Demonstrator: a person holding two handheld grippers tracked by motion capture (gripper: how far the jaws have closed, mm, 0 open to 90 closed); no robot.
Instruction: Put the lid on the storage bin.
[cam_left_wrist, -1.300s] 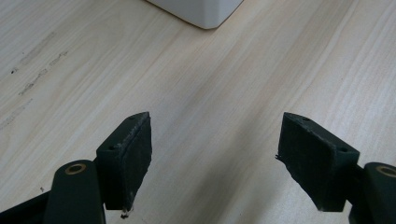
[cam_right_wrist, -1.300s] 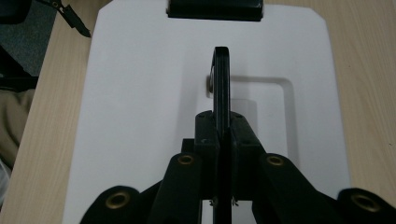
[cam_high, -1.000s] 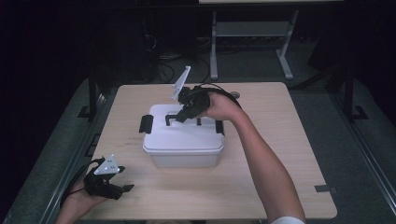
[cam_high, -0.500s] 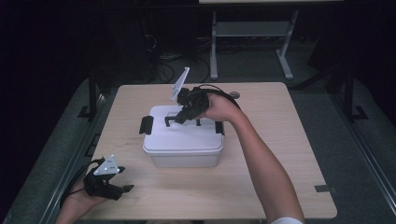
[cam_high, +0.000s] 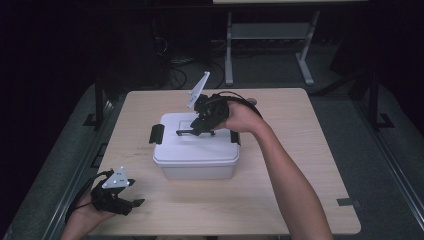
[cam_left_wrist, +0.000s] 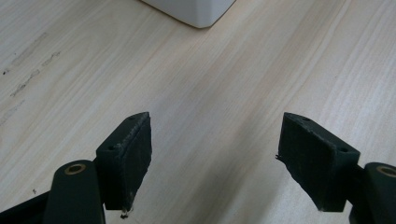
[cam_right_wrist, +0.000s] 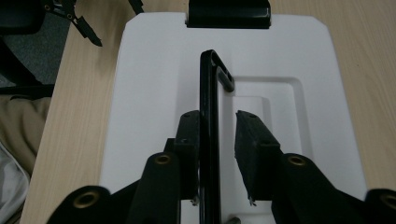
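A white lidded box stands in the middle of the wooden table. Its black carry handle is raised upright above the lid. My right gripper reaches over the lid from the right. In the right gripper view the handle runs between the jaws of the right gripper, against the left pad, with a gap to the right pad. These jaws have just been opening. My left gripper rests open at the table's near left corner. The left gripper has only bare wood between its jaws.
Black latches sit on the lid's ends, the left latch and the right latch. The far latch shows in the right gripper view. A corner of the box lies ahead of the left gripper. A metal frame stands beyond the table.
The right hand has barely shifted over the lid, with the handle still upright between its jaws. The left hand has stayed where it was.
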